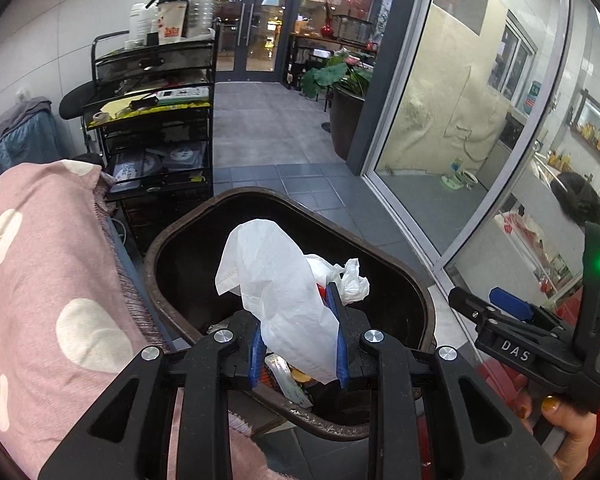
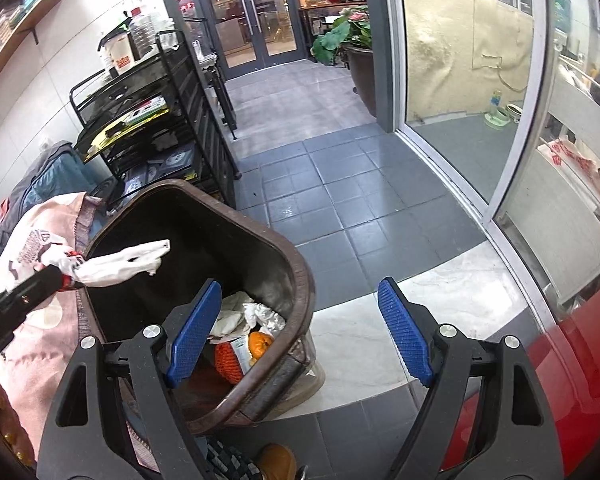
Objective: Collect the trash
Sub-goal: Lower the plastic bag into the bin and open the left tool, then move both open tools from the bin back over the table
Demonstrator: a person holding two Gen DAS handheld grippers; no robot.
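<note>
Left gripper [image 1: 298,330] jaws clamp a white plastic bag [image 1: 276,292] over the brown bin [image 1: 168,240]; right gripper [image 2: 300,330] jaws gape empty. The limp bag probably clings to a pad on release and drops outside the rim.

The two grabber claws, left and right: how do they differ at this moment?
The left gripper is shut on a white plastic bag, while the right gripper stands wide open and holds nothing. The left gripper hangs over the mouth of the brown trash bin; the right gripper sits at the bin's near right edge, partly over the floor. Both have black frames with blue ribbed pads.
</note>
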